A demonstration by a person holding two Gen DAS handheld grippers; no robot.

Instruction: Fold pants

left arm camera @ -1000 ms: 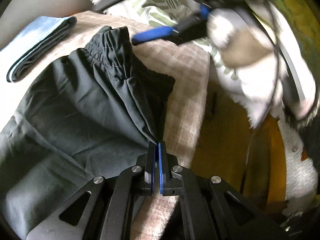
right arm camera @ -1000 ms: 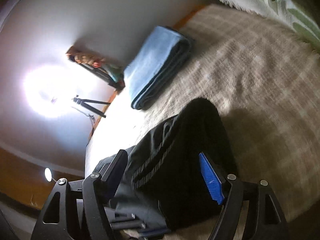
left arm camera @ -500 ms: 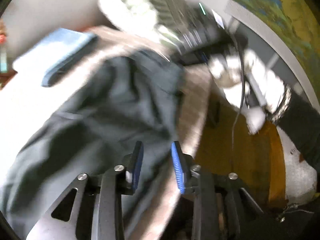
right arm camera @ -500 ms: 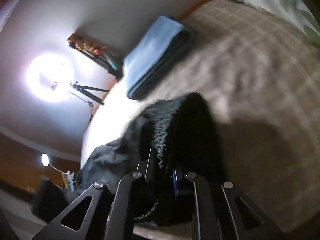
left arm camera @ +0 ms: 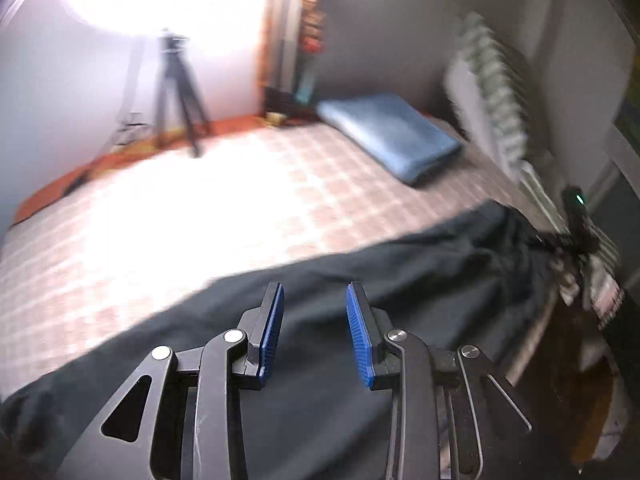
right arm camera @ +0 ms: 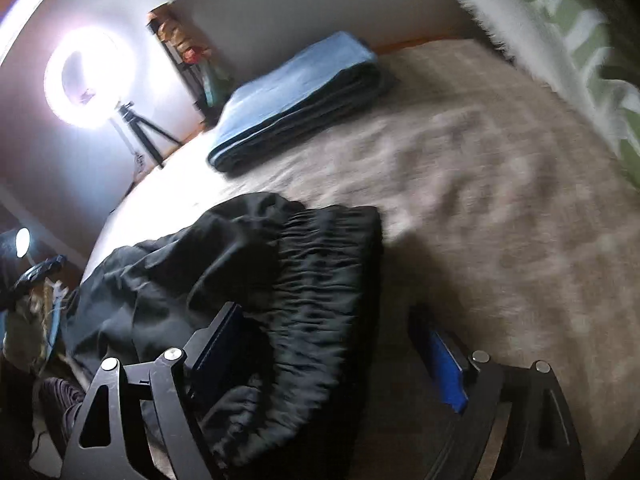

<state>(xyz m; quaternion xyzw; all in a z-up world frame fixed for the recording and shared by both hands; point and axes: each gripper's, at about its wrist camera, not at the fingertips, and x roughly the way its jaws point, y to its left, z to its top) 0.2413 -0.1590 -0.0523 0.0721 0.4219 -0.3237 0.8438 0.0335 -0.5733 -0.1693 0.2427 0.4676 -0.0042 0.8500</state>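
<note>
Checked bedspread (left arm camera: 248, 200) carries the black pants (left arm camera: 420, 272), spread lengthwise beyond the left gripper (left arm camera: 315, 330), whose jaws stand narrowly apart, empty. Right gripper (right arm camera: 328, 344) jaws are opening around the waistband (right arm camera: 320, 280), unpressed. Folding looks barely begun.

Pants (right arm camera: 280, 280) spread along near edge of bed (right arm camera: 480, 200), waistband toward pillow (right arm camera: 560, 32) side. Folded towel (right arm camera: 296, 96) at far edge w/ ring light (right arm camera: 84, 80) behind, off bed.
</note>
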